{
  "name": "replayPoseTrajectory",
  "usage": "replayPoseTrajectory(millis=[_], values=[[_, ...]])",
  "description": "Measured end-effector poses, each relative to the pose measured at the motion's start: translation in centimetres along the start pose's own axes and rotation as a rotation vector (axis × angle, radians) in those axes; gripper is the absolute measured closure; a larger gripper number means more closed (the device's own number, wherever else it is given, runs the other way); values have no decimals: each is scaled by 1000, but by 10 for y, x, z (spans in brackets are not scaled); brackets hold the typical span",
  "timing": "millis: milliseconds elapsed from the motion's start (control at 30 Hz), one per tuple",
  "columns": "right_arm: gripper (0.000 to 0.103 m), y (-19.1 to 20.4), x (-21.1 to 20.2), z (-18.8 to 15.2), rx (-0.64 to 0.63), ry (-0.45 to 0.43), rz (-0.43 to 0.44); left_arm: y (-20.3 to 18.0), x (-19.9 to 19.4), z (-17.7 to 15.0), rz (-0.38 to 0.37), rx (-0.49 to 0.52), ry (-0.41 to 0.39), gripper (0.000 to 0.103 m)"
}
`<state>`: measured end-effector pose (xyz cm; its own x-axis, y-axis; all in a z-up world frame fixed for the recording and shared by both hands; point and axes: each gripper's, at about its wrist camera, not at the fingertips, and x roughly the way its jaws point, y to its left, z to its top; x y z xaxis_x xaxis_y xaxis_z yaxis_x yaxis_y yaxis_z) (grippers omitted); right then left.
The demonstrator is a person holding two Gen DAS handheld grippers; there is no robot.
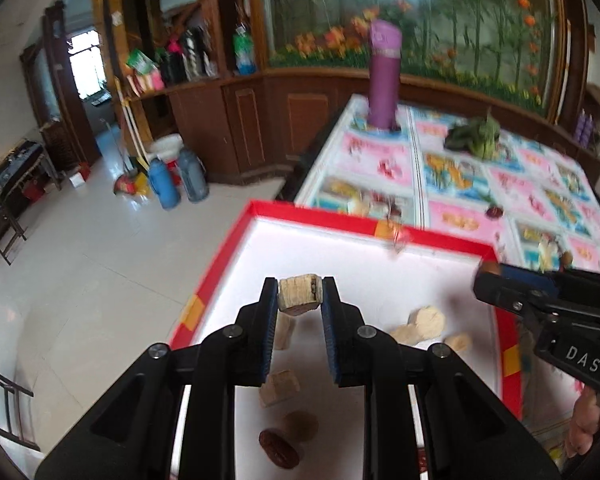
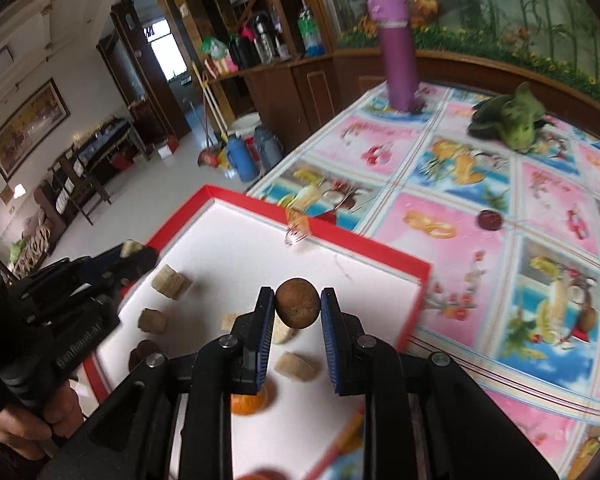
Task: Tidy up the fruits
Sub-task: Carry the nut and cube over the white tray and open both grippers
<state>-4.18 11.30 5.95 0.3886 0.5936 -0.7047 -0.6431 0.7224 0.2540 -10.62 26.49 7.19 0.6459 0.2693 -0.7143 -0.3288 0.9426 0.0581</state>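
Left wrist view showed both grippers clamped, left gripper (image 1: pixel 300 294) on a chunk (image 1: pixel 299 294), right gripper (image 2: pixel 298 303) on a brown fruit (image 2: pixel 297 303); lowering each slowly over the tray (image 1: pixel 220 248) seemed wise.

A lived-in home — a dining or living room: a table under a fruit-print cloth (image 2: pixel 460 184), carved wooden cabinets (image 1: pixel 236 128), thermos flasks (image 1: pixel 164 184) on the tiled floor (image 1: pixel 80 260), a framed painting (image 2: pixel 28 128) — and a broom (image 2: pixel 210 120) by the shelf.

Both your wrist cameras look steeply down from close above the red-rimmed tray (image 1: pixel 380 236), sharing it, the bench (image 2: pixel 460 216) and the purple bottle (image 1: pixel 385 80).
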Motion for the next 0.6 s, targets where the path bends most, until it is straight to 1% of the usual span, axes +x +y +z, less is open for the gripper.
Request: replayPoseTrajectory(millis=[100, 267, 367, 500, 600], values=[[81, 6, 16, 3, -11, 32, -16, -3, 12, -5, -26, 4, 46, 80], [81, 11, 34, 6, -6, 80, -23, -7, 16, -10, -15, 15, 57, 80], [81, 13, 44, 7, 1, 111, -31, -9, 18, -13, 10, 32, 62, 80], [81, 13, 56, 7, 23, 150, -26, -9, 22, -16, 24, 40, 86, 79], [80, 15, 57, 7, 23, 154, -26, -9, 25, -17, 27, 36, 104, 79]])
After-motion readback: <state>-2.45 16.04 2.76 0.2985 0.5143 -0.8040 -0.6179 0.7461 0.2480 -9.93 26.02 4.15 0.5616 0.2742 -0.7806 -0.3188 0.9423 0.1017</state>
